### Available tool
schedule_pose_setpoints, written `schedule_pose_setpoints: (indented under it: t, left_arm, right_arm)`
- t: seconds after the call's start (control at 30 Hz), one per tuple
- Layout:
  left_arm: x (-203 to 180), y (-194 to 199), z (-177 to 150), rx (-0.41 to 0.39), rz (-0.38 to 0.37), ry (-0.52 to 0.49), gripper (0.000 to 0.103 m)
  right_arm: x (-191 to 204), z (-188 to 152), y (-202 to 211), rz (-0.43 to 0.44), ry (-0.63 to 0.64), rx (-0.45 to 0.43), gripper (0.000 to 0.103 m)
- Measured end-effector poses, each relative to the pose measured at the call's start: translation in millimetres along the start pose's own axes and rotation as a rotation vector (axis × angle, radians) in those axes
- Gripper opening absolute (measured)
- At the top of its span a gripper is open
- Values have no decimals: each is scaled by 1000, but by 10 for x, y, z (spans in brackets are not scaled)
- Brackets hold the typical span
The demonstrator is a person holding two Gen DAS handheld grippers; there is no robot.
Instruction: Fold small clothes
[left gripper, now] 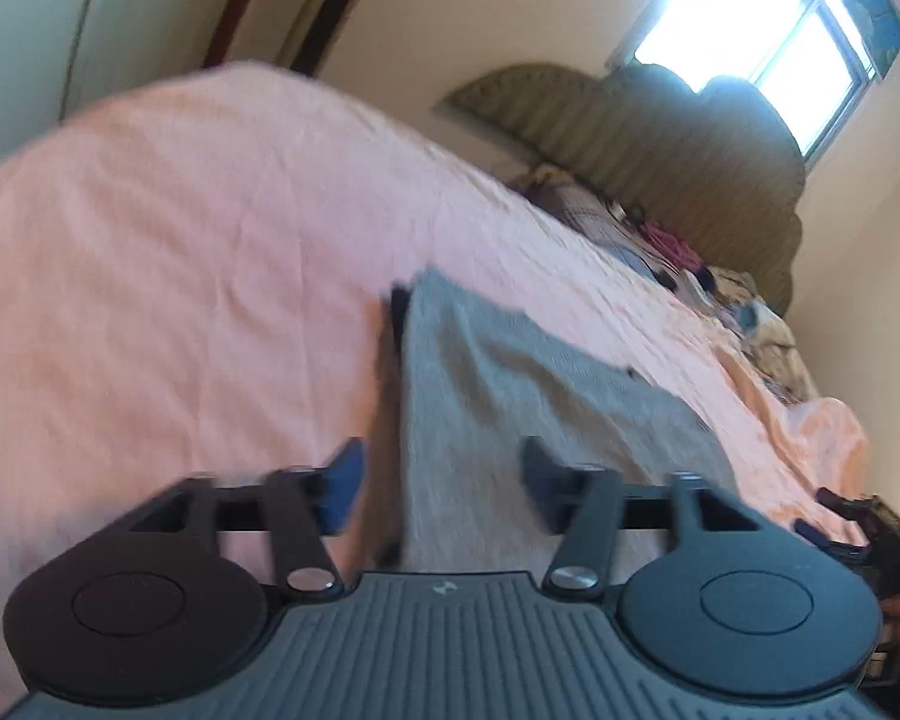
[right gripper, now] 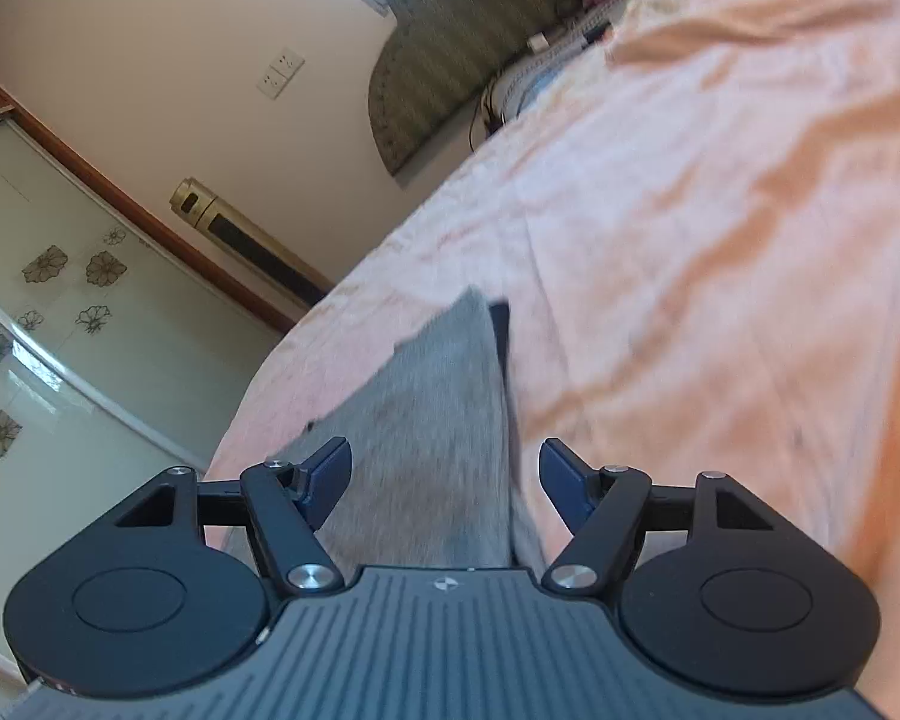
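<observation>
A small grey garment (left gripper: 510,396) with a dark edge lies flat on the pink bedsheet (left gripper: 180,276). My left gripper (left gripper: 444,480) is open just above its near part, with blue fingertips (left gripper: 345,483) apart and empty. In the right wrist view the same grey garment (right gripper: 432,432) lies on the bedsheet (right gripper: 690,240). My right gripper (right gripper: 444,483) is open over its near end, holding nothing. The garment's nearest edge is hidden under both gripper bodies.
A padded olive headboard (left gripper: 690,138) stands at the far end with a clutter of clothes and items (left gripper: 660,240) before it. A bright window (left gripper: 768,18) is behind. Wardrobe doors with flower decals (right gripper: 60,300) and a gold standing unit (right gripper: 240,234) are off the bed's side.
</observation>
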State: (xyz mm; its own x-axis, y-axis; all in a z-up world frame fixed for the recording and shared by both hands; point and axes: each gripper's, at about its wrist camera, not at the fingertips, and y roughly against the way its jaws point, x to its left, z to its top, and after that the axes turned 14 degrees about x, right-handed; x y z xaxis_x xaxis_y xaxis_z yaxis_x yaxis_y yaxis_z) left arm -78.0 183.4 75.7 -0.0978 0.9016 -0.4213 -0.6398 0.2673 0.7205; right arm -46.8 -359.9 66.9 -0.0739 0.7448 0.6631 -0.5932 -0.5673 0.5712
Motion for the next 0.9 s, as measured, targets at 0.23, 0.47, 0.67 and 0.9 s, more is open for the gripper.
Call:
schedule_pose_setpoints:
  t: [0.23, 0.47, 0.67, 0.9]
  left_arm:
    - [-381, -1191, 946, -5, 249, -205, 74]
    - [-562, -2058, 1187, 150, 288, -275, 46]
    - [-660, -1895, 1246, 34, 279, -318, 4]
    - [-460, -2068, 1165, 41, 400, -292, 4]
  right_arm:
    - [276, 1029, -1165, -196, 231, 150, 69]
    - [278, 1225, -2038, -237, 247, 303, 55]
    - [405, 1258, -1916, -128, 290, 251, 12]
    - [83, 1219, -2022, -189, 198, 216, 11]
